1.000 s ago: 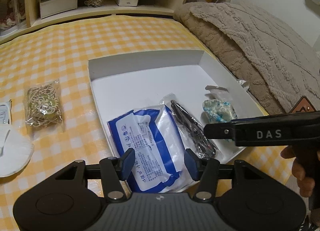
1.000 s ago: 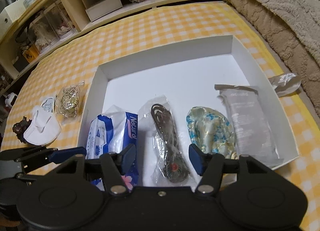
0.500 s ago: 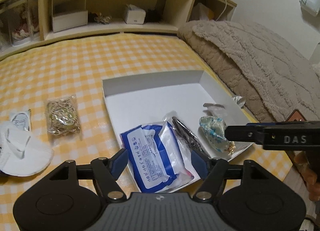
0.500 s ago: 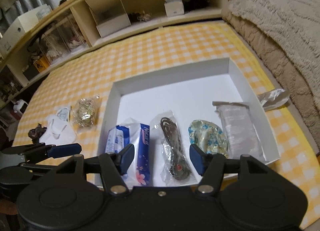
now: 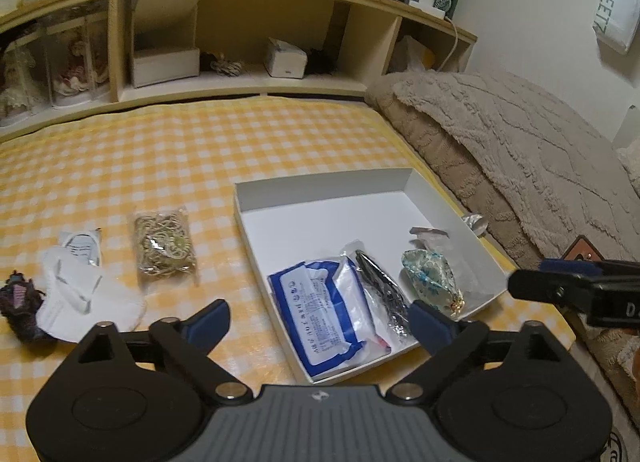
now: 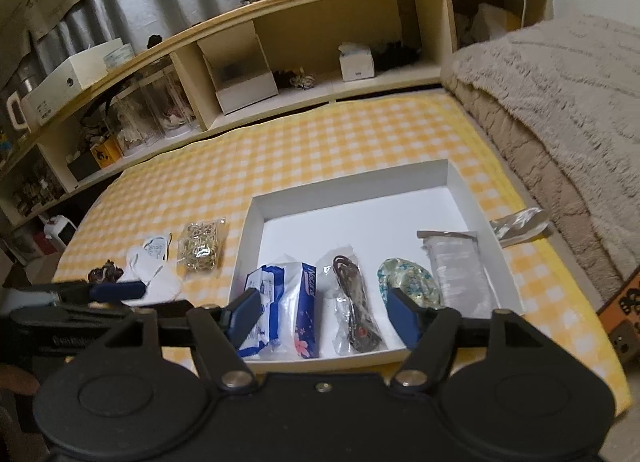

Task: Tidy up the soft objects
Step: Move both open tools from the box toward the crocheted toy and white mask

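Both the left tool (image 5: pixel 318 320) and the right tool (image 6: pixel 320 312) are opening wide and carrying nothing, while four packets are lying in the white box (image 6: pixel 360 187) and the gold-thread packet (image 5: pixel 165 248), still lying outside on the bed, is risking slipping from the pads because of its smooth wrapper.

"Natural" runs in white along the blue edge of the tissue pack (image 6: pixel 308 294), at seven o'clock in the white box (image 6: pixel 464 189). "SWEET" reads down a white hanging sign (image 5: pixel 614 1) at two o'clock.

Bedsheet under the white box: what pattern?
Yellow and white check on the bedsheet; right wrist view shows it best.
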### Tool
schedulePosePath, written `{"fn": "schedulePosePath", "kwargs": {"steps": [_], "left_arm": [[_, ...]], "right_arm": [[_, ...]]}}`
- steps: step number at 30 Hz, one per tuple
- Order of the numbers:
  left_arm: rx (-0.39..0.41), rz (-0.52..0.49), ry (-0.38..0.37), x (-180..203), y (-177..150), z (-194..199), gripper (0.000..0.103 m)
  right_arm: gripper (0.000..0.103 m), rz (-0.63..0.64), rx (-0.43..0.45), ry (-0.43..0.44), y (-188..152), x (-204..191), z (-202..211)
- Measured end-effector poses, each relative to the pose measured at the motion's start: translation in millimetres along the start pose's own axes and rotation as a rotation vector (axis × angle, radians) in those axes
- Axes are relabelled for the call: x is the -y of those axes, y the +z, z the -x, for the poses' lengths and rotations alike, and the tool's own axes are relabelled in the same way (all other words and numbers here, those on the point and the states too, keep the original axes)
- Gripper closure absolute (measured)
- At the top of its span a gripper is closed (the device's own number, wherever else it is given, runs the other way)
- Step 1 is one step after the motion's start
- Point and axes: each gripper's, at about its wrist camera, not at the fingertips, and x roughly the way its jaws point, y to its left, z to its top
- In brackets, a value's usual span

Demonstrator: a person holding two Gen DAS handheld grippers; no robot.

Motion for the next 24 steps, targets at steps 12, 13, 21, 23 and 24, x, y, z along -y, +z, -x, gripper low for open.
{"fn": "schedulePosePath", "kwargs": {"steps": [12, 13, 21, 23, 24], "left_arm": [[0.039, 0.002, 0.019, -15.5, -11.2, 29.1, 0.000], [0.045, 0.005, 0.015, -17.2, -12.1, 31.4, 0.000], [0.074, 0.019, 0.018, -31.1, -15.1, 45.1, 0.000], [0.083, 0.026, 0.023, -37.5, -15.5, 47.9, 0.000], [0.090, 0.031, 0.024, -42.0, -15.7, 49.1, 0.000]], "right_arm": [[0.000, 0.055, 0.066, -0.071, -18.4, -17.2, 30.2], [0.000, 0.057, 0.072, -0.077, -19.2, -18.8, 31.8], [0.000, 0.052, 0.072, -0.101, -23.1, -29.5, 30.7], [0.000, 0.039, 0.071, -0.105, -23.0, -31.3, 28.4], [0.000, 0.034, 0.070, -0.105, -22.8, -32.2, 27.1]]}}
